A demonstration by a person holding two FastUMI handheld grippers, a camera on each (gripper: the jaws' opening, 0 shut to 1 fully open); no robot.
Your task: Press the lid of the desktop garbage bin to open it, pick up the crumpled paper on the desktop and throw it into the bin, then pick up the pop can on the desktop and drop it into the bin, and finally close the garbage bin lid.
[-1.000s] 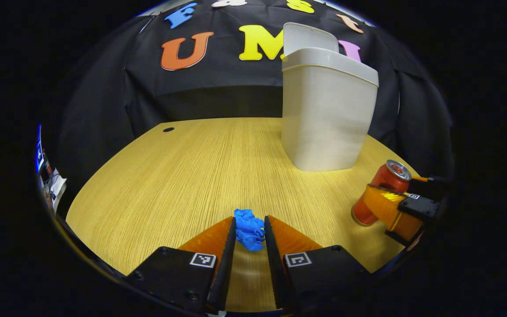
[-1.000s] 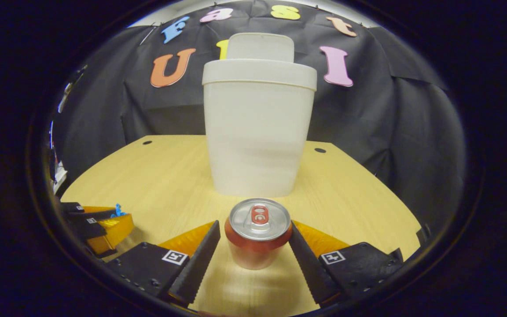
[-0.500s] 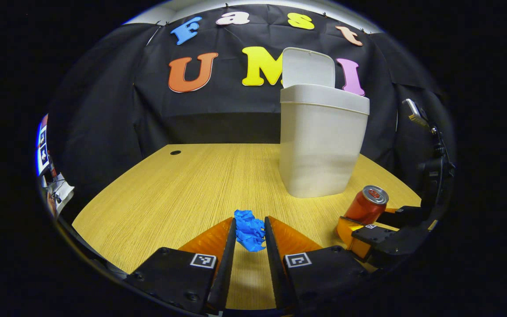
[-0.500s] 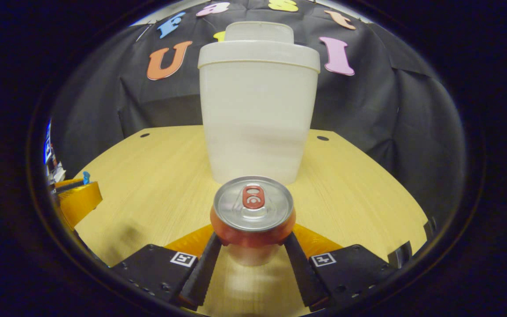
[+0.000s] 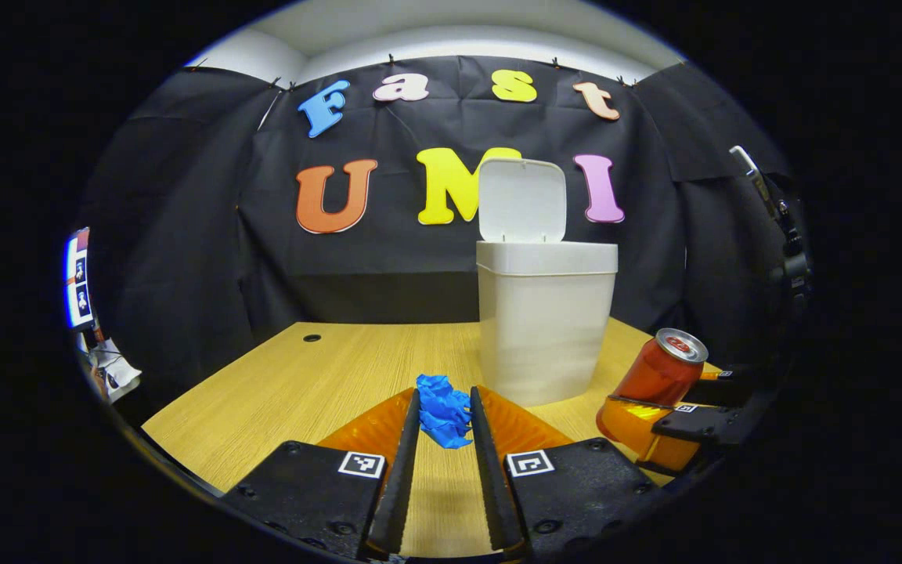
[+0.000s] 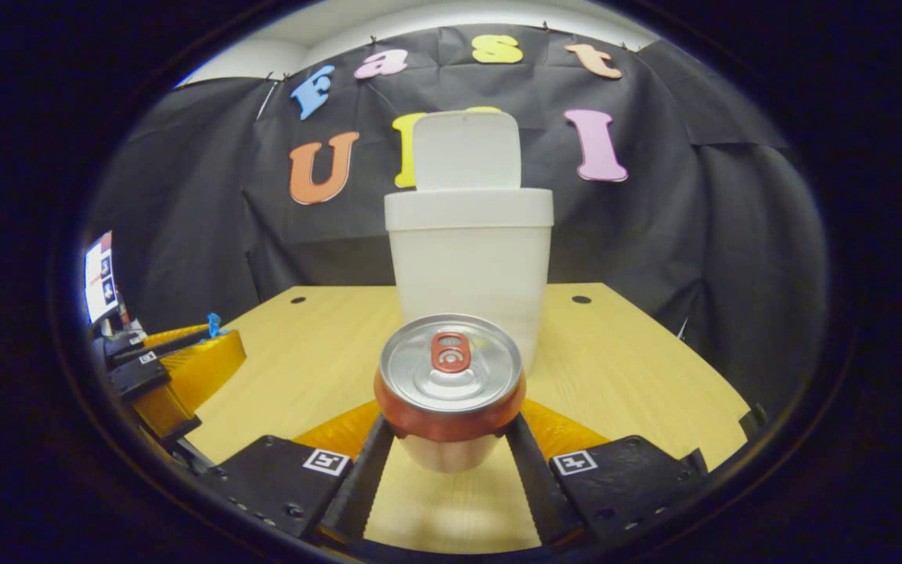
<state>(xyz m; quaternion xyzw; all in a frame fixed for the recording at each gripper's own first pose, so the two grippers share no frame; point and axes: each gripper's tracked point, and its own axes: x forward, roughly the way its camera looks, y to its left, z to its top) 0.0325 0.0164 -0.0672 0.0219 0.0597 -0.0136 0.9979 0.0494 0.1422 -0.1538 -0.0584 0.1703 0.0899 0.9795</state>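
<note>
My left gripper is clamped on the blue crumpled paper, both fingers pressing it, held above the near part of the wooden table. My right gripper is closed on the red pop can, gripped just under its top rim, upright and off the table. The white garbage bin stands at the far middle of the table, its lid flipped up and open. In the left gripper view the can sits right of the bin.
</note>
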